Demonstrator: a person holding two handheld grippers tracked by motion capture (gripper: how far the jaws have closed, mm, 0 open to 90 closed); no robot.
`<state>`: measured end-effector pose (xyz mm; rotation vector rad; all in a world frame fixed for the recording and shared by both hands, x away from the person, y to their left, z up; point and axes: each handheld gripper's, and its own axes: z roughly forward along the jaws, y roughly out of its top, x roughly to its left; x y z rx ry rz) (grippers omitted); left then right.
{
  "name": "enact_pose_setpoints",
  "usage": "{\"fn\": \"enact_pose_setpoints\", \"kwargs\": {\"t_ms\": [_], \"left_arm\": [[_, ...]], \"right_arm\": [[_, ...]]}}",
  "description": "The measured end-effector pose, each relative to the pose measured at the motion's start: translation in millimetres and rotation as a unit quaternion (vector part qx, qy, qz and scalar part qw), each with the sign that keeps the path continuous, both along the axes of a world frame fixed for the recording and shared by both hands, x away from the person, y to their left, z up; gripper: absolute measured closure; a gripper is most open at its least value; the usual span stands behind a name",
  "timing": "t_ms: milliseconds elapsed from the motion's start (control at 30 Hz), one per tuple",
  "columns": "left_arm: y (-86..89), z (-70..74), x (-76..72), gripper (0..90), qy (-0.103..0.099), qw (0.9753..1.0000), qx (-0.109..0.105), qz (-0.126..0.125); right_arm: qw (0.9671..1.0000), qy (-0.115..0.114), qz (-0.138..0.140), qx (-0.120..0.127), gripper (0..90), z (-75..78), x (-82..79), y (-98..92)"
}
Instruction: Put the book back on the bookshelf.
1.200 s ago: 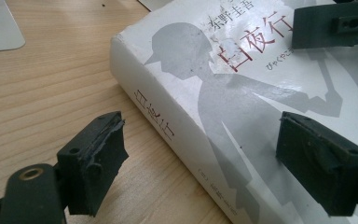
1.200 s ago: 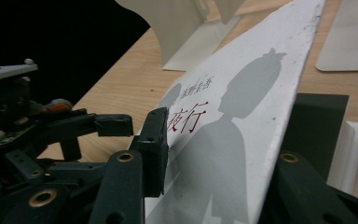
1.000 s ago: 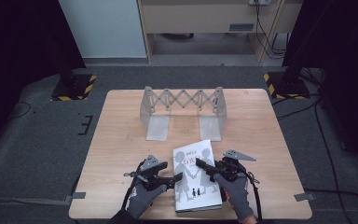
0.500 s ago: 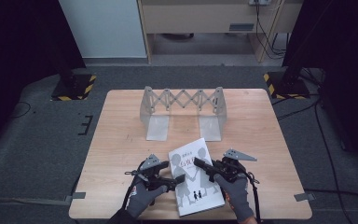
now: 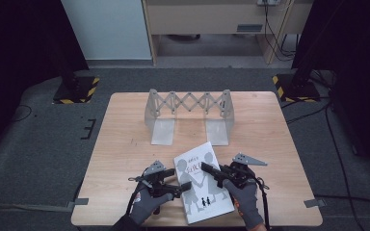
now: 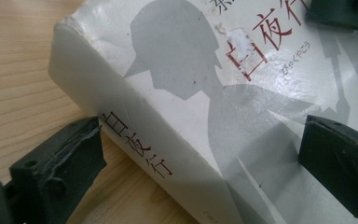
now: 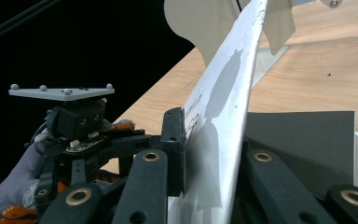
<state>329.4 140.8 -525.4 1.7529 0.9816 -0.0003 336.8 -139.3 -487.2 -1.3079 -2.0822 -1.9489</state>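
The right gripper [image 5: 206, 168] is clamped on the front cover of the book [image 5: 203, 183]: in the right gripper view one black jaw presses the white outer face of the cover [image 7: 228, 107] and the other sits behind it, over the dark grey endpaper [image 7: 303, 140], so the cover stands lifted like a thin wall. I judge it is held this way to open the book, or to carry it by its cover. The left gripper [image 5: 183, 185] meets the book from the left, at the spine side. In the left gripper view its two jaws stand apart, one on the wood beside the spine [image 6: 158, 163] and the other over the cover, so they bracket the spine edge but do not yet pinch it; probably this gripper is there to steady the book so it does not slide while the cover is raised. Each gripper is held by a hand in a grey glove, and the left hand [image 5: 147, 204] comes in from the near edge. The book lies at the near side of the wooden table [image 5: 125, 144], a little right of the middle, between the two grippers. Farther away, near the middle of the table, stands an expanding metal book rack [image 5: 188, 113], well apart from the book. It looks like the likely place for the book, and its open front faces the person.
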Motion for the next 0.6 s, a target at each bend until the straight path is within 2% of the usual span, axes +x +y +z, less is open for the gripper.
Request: {"fn": "enact_pose_setpoints", "kwargs": {"t_ms": [67,167,300,400,533,600], "left_arm": [[0.5,-0.9,0.5,0.0,0.006,1.0,-0.007,-0.002],[1.0,-4.5,2.3,0.0,0.025,0.9992,-0.03,-0.007],[0.6,-5.6,3.4,0.0,0.022,0.999,-0.035,-0.015],[0.4,-8.4,5.8,0.0,0.029,0.9976,-0.054,-0.033],[0.2,-9.0,5.9,0.0,0.028,0.9968,-0.06,-0.045],[-0.4,-9.5,6.5,0.0,0.03,0.997,-0.057,-0.043]], "right_arm": [[1.0,-0.005,0.003,0.001,77.2,0.6,-0.3,-0.5],[0.9999,-0.011,0.005,0.006,78.3,2.7,-1.0,-2.2],[0.9998,-0.017,0.008,0.007,78.8,4.2,-0.9,-4.2],[0.9997,-0.018,0.01,0.011,80.0,5.0,-1.0,-4.9],[0.9994,-0.024,0.021,0.015,81.3,8.5,-0.9,-4.6],[0.9995,-0.017,0.02,0.017,81.2,6.4,0.6,-5.7]]}}
